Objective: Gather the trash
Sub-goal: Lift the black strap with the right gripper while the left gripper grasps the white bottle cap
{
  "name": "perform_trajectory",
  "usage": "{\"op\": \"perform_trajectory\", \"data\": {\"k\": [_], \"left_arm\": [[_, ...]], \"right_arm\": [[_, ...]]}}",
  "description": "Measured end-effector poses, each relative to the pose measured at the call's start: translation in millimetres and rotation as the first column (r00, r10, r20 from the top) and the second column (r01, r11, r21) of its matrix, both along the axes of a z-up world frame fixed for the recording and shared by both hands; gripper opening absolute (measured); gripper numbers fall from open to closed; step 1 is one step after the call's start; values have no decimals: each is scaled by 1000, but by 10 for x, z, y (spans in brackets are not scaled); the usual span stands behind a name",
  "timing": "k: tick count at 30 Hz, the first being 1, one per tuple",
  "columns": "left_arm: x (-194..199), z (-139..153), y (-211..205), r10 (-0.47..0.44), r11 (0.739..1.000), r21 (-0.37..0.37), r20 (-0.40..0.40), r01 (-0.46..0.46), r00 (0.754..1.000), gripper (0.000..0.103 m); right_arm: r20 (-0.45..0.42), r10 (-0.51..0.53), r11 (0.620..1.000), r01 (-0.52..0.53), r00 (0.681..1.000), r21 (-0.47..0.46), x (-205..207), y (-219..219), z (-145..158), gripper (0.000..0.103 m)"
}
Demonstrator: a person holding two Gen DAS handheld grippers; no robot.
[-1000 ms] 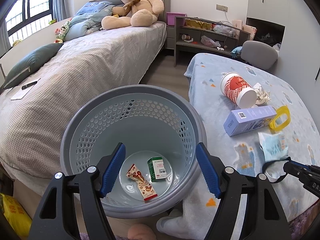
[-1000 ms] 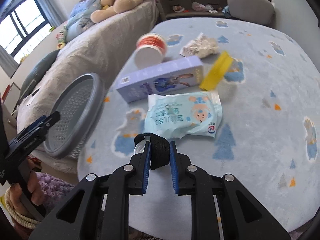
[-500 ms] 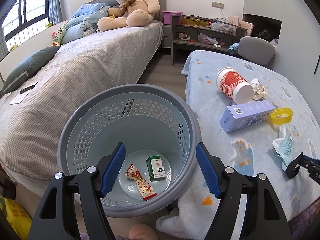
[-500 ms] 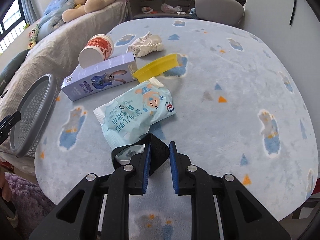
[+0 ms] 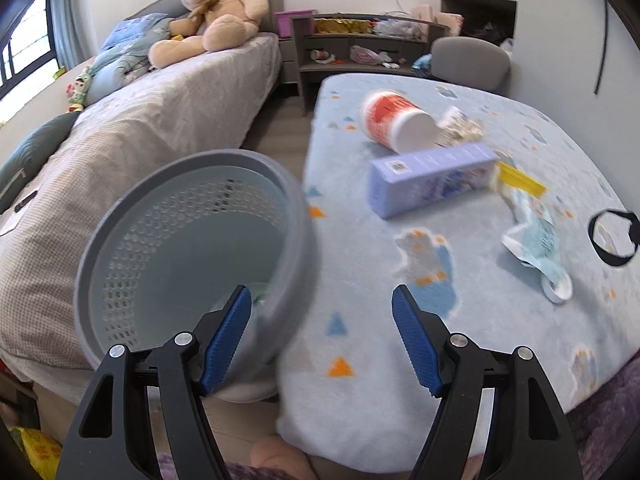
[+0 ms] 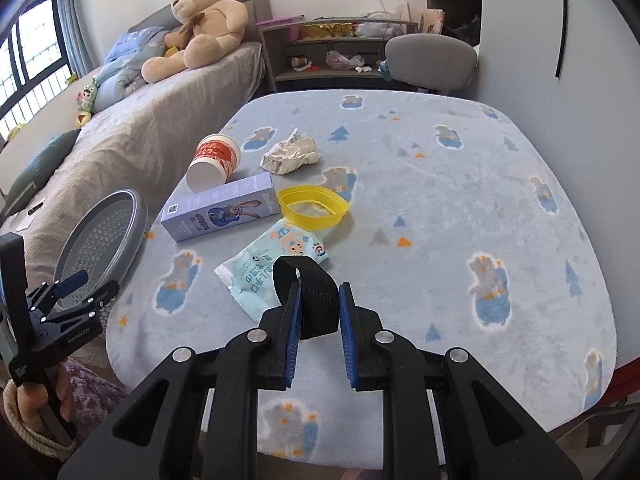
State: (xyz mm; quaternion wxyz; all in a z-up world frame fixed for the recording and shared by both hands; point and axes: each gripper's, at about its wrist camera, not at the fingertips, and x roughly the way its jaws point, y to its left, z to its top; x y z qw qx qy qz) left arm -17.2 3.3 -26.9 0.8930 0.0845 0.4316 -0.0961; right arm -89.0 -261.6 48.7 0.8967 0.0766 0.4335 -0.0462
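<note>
Fleecy blue tablecloth (image 6: 460, 208) beside bed (image 6: 168, 108); right gripper (image 6: 319, 316) clamps black loop (image 6: 310, 300); left gripper (image 5: 322, 340) wide, empty.

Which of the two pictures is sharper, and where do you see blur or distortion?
Left wrist view: motion blur smears the purple box, the red cup and the grey basket rim, while the left gripper fingers stay crisp. Right wrist view: sharp throughout; the right gripper pinches a black strap. Both show fisheye bending at the edges.
</note>
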Motion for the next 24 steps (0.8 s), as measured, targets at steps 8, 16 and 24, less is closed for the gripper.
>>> {"op": "perform_trajectory", "data": {"k": [8, 16, 24], "left_arm": [[-308, -100, -726, -148, 989, -23, -41, 147, 988, 70], [-350, -177, -1315, -219, 974, -68, -73, 214, 973, 70], [-347, -304, -1669, -247, 968, -68, -120, 240, 962, 70]], "right_arm": [[-7, -38, 999, 38, 999, 5, -80, -362, -76, 19], [26, -39, 999, 39, 999, 12, -32, -581, -51, 19], [44, -48, 997, 45, 998, 69, -45, -751, -107, 19]]}}
